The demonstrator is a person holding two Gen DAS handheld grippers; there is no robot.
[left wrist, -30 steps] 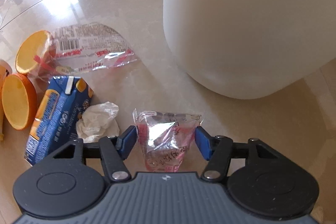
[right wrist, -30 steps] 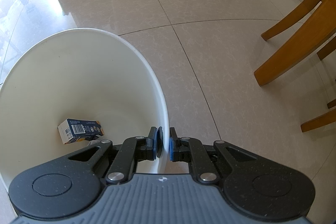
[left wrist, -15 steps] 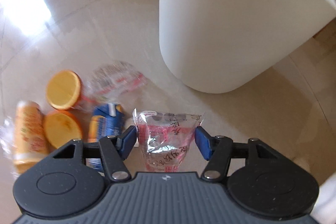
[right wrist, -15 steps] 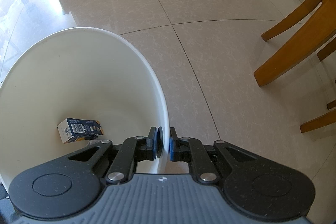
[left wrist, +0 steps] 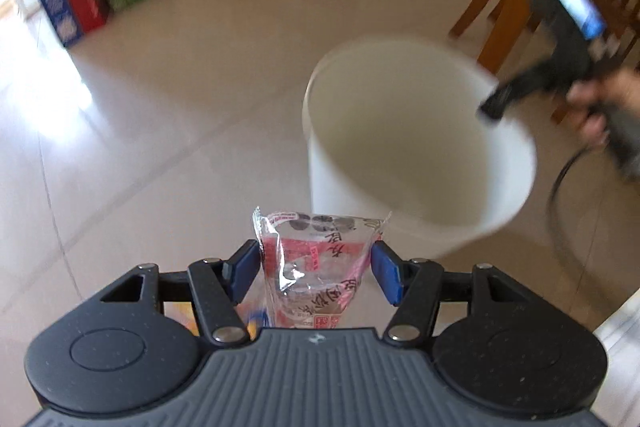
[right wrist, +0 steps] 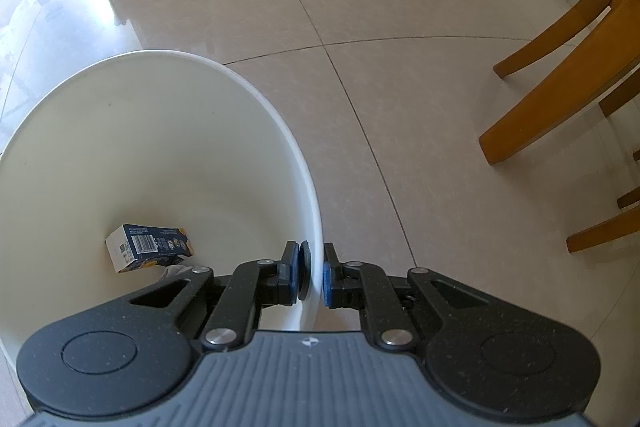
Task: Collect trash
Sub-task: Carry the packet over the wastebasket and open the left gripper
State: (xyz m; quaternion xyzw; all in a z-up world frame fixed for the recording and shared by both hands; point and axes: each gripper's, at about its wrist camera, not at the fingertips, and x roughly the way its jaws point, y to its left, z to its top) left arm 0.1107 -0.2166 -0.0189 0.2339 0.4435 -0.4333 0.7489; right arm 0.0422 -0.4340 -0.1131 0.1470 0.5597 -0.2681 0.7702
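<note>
The left tongs hold a clear plastic wrapper with red print between half-spread blue pads, up in the air just short of the white bin on the tiled floor. The right tongs are clamped nearly closed on the bin's rim, one pad inside and one outside. A blue carton lies at the bottom of the bin, and wooden chair legs stand nearby
</note>
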